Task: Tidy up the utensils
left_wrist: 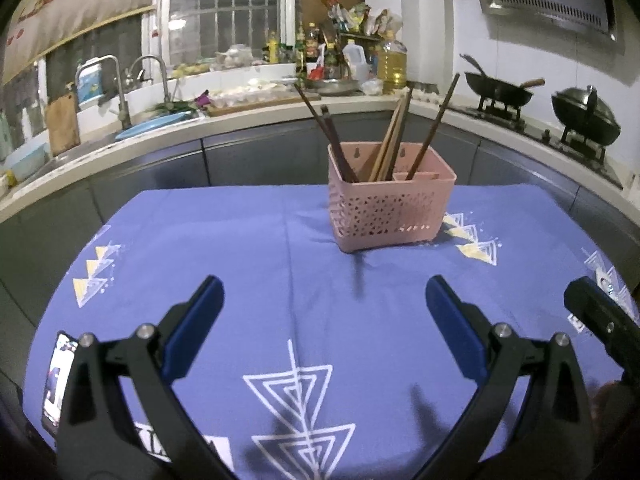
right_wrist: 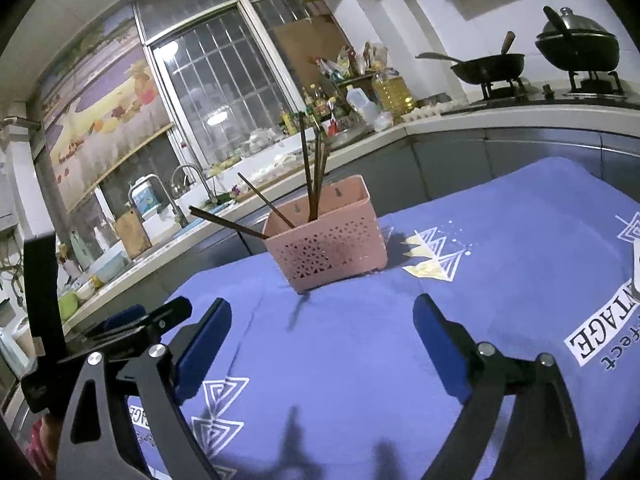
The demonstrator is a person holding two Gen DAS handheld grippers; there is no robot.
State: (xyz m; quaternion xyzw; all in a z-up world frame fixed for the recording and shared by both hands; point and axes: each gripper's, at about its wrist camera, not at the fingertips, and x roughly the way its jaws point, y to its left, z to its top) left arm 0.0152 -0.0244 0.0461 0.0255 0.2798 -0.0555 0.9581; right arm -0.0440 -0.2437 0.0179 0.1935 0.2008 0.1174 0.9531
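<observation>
A pink perforated basket [left_wrist: 390, 208] [right_wrist: 332, 246] stands on the blue patterned tablecloth [left_wrist: 280, 240] [right_wrist: 500, 240] at the far side of the table. Several chopsticks [left_wrist: 394, 136] [right_wrist: 310, 172], dark and light brown, stick up out of it at angles. My left gripper [left_wrist: 323, 296] hangs open over the cloth well short of the basket, with nothing between its blue pads. My right gripper [right_wrist: 322, 320] is also open and empty, short of the basket. Its black tip [left_wrist: 600, 316] shows at the right edge of the left wrist view, and the left gripper's frame [right_wrist: 132, 328] shows at the lower left of the right wrist view.
A phone [left_wrist: 58, 380] lies on the cloth near its left front edge. Behind the table runs a kitchen counter [left_wrist: 248, 112] with a sink, taps [left_wrist: 120, 88], bottles and an oil jug [left_wrist: 392, 64]. Two black woks [left_wrist: 504, 92] sit on the stove at the right.
</observation>
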